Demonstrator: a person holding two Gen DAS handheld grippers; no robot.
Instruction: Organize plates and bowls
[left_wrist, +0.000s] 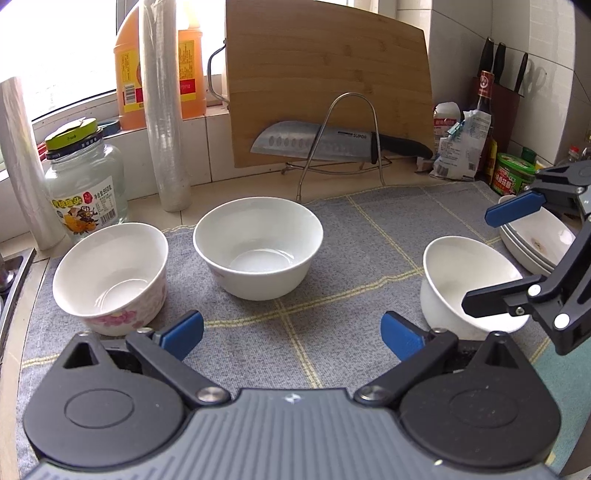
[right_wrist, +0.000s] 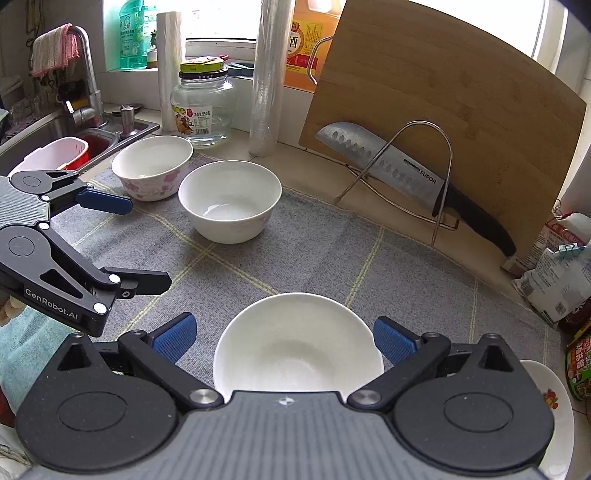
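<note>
Grey mat (right_wrist: 332, 258): bowl (right_wrist: 299, 343) between right gripper's (right_wrist: 284, 338) pads.

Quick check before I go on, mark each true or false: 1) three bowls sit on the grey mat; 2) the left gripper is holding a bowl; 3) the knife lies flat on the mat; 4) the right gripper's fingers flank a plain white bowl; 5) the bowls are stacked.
1) True: floral bowl, middle bowl, plain white bowl on the grey mat.
2) False: the left gripper is open and empty.
3) False: the knife rests on a wire rack.
4) True: the right gripper is open around it.
5) False: each stands apart.
</note>
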